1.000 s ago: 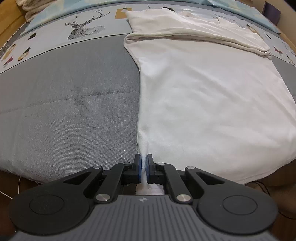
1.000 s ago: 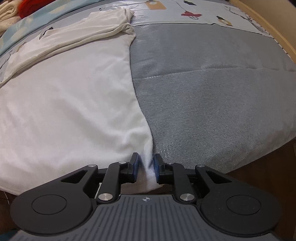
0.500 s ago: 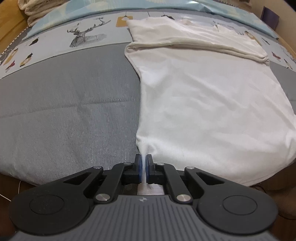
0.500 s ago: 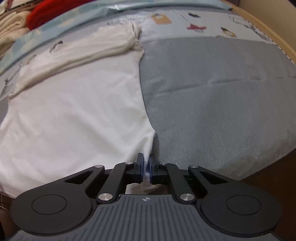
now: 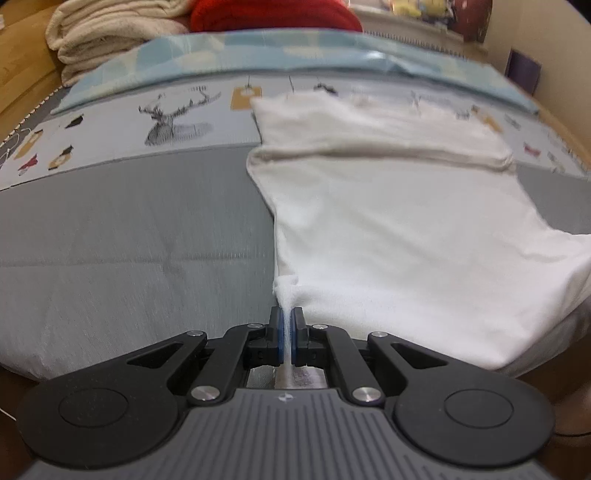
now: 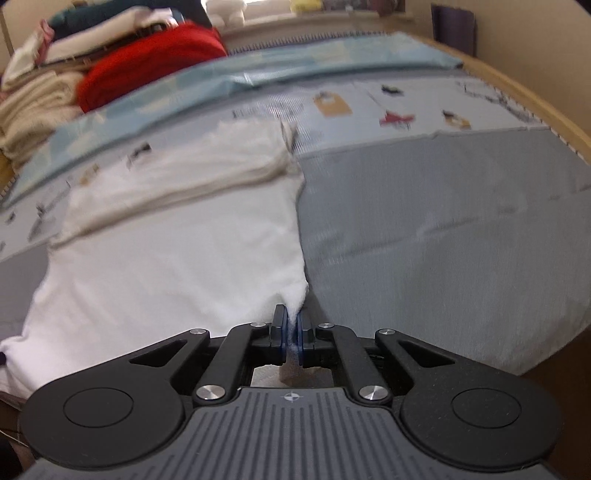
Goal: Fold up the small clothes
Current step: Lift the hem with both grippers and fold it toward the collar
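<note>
Left wrist view: the near left corner of the white soft cotton garment (image 5: pixel 388 229) is pinched between the nearly closed jaws of the left gripper (image 5: pixel 287 328). The garment is spread flat on the grey woven bedcover (image 5: pixel 129 240), its far end folded over. A red bundle (image 5: pixel 273 14) is seen beyond.

Right wrist view: the near right corner of the garment (image 6: pixel 177 258) is clamped in the narrow jaws of the right gripper (image 6: pixel 292 328). Picture blurred.

Soft indoor light, motion blur, fisheye bending at edges.
</note>
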The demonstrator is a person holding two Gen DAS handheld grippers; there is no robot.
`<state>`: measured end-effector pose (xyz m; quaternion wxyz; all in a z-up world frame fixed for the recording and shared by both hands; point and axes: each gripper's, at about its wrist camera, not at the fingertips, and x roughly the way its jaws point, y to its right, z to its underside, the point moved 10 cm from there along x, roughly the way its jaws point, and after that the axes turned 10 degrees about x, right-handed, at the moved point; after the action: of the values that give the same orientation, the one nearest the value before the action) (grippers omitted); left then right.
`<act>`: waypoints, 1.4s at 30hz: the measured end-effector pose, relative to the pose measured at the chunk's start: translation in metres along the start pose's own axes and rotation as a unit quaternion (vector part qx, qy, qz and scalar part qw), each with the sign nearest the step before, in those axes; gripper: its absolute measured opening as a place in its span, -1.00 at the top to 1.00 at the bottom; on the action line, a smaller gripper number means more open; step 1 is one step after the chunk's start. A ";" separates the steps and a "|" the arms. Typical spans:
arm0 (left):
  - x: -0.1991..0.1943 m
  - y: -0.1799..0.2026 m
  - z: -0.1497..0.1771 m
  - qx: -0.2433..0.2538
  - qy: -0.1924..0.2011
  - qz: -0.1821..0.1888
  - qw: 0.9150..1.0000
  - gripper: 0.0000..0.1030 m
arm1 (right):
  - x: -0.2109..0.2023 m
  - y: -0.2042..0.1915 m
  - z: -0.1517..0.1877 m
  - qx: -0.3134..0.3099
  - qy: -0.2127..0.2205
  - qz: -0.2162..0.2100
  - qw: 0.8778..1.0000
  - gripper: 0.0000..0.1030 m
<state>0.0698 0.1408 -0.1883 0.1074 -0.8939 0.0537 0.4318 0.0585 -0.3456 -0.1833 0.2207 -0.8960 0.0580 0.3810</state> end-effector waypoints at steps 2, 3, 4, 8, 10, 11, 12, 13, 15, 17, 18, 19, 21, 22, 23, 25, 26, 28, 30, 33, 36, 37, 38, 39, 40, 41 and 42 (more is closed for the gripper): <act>-0.014 -0.003 -0.008 -0.013 0.018 0.007 1.000 0.95 | -0.012 -0.004 -0.010 0.006 0.013 -0.015 1.000 0.92; -0.021 -0.005 -0.011 -0.021 0.025 0.010 0.999 0.95 | -0.020 -0.006 -0.014 0.011 0.020 -0.023 0.999 0.92; -0.028 -0.007 -0.014 -0.028 0.031 0.013 0.999 0.95 | -0.027 -0.007 -0.018 0.016 0.026 -0.031 0.999 0.92; -0.058 -0.010 -0.022 -0.033 0.058 0.021 0.998 0.95 | -0.053 -0.006 -0.027 0.033 0.043 -0.055 0.997 0.93; -0.072 -0.012 -0.024 -0.034 0.069 0.025 0.997 0.96 | -0.067 -0.003 -0.026 0.043 0.048 -0.061 0.996 0.93; -0.079 -0.014 -0.024 -0.037 0.074 0.027 0.996 0.96 | -0.073 0.000 -0.026 0.049 0.049 -0.063 0.996 0.93; -0.088 -0.015 -0.024 -0.038 0.079 0.028 0.996 0.96 | -0.082 0.003 -0.025 0.058 0.052 -0.069 0.995 0.93; -0.098 -0.015 -0.022 -0.039 0.085 0.030 0.995 0.96 | -0.089 0.004 -0.025 0.065 0.054 -0.074 0.994 0.93; -0.122 -0.010 -0.016 -0.036 0.101 0.038 0.994 0.96 | -0.109 0.005 -0.024 0.070 0.065 -0.085 0.992 0.93; -0.138 -0.007 -0.007 -0.039 0.105 0.043 0.993 0.96 | -0.130 0.007 -0.022 0.071 0.075 -0.094 0.990 0.93; -0.145 -0.005 -0.002 -0.040 0.107 0.045 0.992 0.96 | -0.140 0.009 -0.020 0.073 0.080 -0.098 0.989 0.93; -0.151 -0.004 0.001 -0.041 0.108 0.047 0.992 0.96 | -0.147 0.010 -0.019 0.075 0.083 -0.100 0.989 0.93; -0.157 -0.002 0.003 -0.042 0.108 0.048 0.992 0.96 | -0.156 0.013 -0.019 0.078 0.090 -0.100 0.988 0.93; -0.158 -0.001 -0.001 -0.041 0.110 0.048 0.992 0.96 | -0.157 0.014 -0.020 0.077 0.093 -0.098 0.988 0.93; -0.157 -0.002 -0.005 -0.038 0.112 0.046 0.992 0.96 | -0.156 0.014 -0.023 0.075 0.095 -0.096 0.988 0.93; -0.146 -0.005 -0.019 -0.030 0.111 0.039 0.993 0.96 | -0.146 0.013 -0.031 0.058 0.101 -0.087 0.989 0.93; -0.138 -0.009 -0.026 -0.028 0.107 0.038 0.993 0.96 | -0.140 0.012 -0.036 0.044 0.107 -0.075 0.990 0.93; -0.115 -0.022 -0.042 -0.028 0.097 0.036 0.994 0.96 | -0.122 0.010 -0.050 0.027 0.110 -0.062 0.992 0.93; -0.085 -0.035 -0.059 -0.039 0.076 0.050 0.995 0.96 | -0.097 0.007 -0.065 0.024 0.100 -0.056 0.993 0.93; -0.038 -0.047 -0.082 -0.035 0.044 0.055 0.997 0.96 | -0.055 -0.003 -0.084 -0.002 0.086 -0.043 0.995 0.93; 0.008 -0.047 -0.097 -0.023 0.015 0.059 0.998 0.96 | -0.009 -0.007 -0.098 -0.025 0.064 -0.025 0.997 0.93; 0.023 -0.047 -0.100 -0.021 0.007 0.062 0.998 0.96 | 0.007 -0.006 -0.102 -0.027 0.055 -0.019 0.998 0.93; 0.036 -0.047 -0.102 -0.012 0.005 0.059 0.998 0.96 | 0.022 -0.005 -0.104 -0.026 0.045 -0.013 0.999 0.93; 0.049 -0.048 -0.102 -0.007 -0.003 0.054 0.999 0.96 | 0.036 -0.002 -0.106 -0.020 0.035 -0.008 0.999 0.93; 0.061 -0.049 -0.099 -0.019 -0.018 0.055 0.998 0.96 | 0.050 0.000 -0.106 -0.012 0.027 -0.006 1.000 0.93; 0.070 -0.051 -0.097 -0.040 -0.032 0.061 0.997 0.96 | 0.059 0.000 -0.105 -0.009 0.023 -0.005 1.000 0.93; 0.076 -0.053 -0.099 -0.061 -0.038 0.069 0.995 0.96 | 0.069 0.001 -0.102 -0.009 0.019 -0.001 1.000 0.93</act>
<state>0.2022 0.1684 -0.1807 0.0245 -0.8759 0.0843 0.4744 0.1741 -0.3870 -0.1700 0.2119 -0.9049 0.0583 0.3645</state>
